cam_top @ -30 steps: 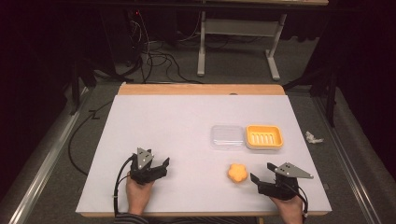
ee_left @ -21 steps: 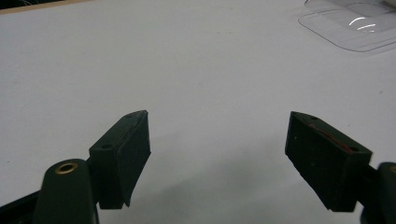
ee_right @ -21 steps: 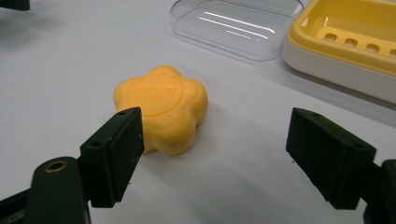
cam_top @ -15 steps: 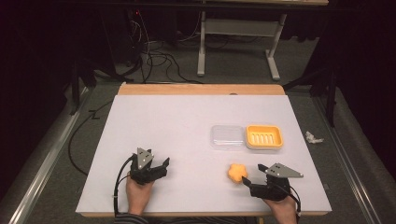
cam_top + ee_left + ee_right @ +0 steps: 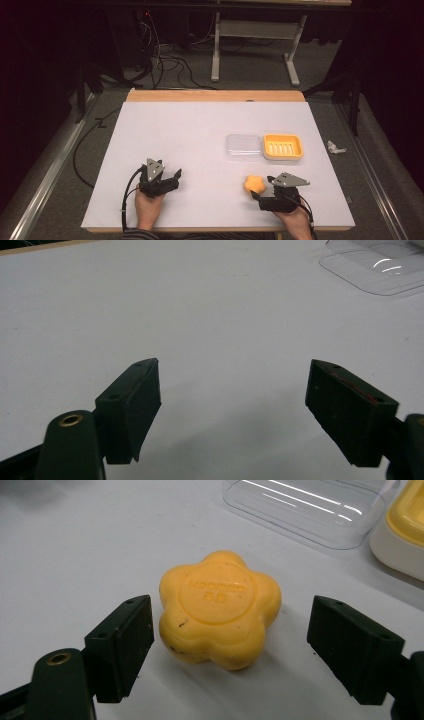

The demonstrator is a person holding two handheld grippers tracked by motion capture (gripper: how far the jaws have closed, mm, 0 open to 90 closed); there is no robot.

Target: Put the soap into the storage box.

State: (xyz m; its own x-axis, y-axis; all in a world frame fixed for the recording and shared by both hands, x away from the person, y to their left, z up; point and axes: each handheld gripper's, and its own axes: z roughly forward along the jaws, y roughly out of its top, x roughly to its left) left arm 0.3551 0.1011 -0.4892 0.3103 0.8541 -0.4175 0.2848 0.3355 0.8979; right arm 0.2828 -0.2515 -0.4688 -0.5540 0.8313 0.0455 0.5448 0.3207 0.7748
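Note:
A yellow flower-shaped soap bar lies flat on the white table. My right gripper is open, its jaws on either side of the soap without touching it. A yellow soap dish sits behind, with a clear plastic lid beside it on its left. My left gripper rests open at the near left with nothing between its jaws. The clear lid shows far off in the left gripper view.
A wooden strip edges the table's far side. A crumpled white scrap lies on the floor at the right. A desk frame and cables stand behind the table.
My right gripper has moved left and forward, so its open jaws now flank the soap. The left gripper has stayed still.

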